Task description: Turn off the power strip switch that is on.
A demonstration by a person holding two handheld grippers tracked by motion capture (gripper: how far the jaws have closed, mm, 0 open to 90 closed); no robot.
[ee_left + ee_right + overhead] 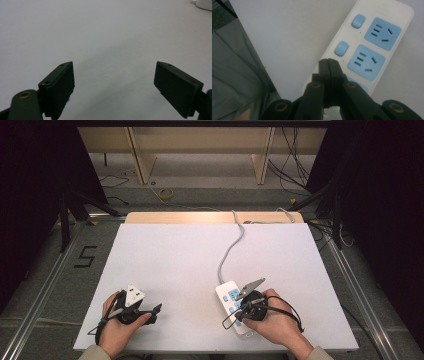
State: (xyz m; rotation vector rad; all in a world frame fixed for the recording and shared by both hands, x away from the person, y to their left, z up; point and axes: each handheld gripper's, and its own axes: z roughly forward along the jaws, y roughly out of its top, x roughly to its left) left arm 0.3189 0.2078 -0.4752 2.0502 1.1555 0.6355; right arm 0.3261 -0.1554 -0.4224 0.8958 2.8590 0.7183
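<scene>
A white power strip (227,295) with blue sockets and blue switches lies near the table's front right, and its grey cable (227,252) runs off toward the far edge. My right gripper (238,312) hovers over the strip's near end. In the right gripper view its jaws (328,61) are pressed together with nothing between them, above the power strip (372,37) beside a blue switch (341,48). My left gripper (155,314) rests at the front left, pointing right. Its jaws (115,67) stand wide apart over bare white tabletop.
The white table board (175,260) spreads between the two hands. A corner of the power strip (203,3) shows far off in the left gripper view. Grey floor (234,65) lies past the table's front edge, and cables and wooden furniture legs stand beyond the far edge.
</scene>
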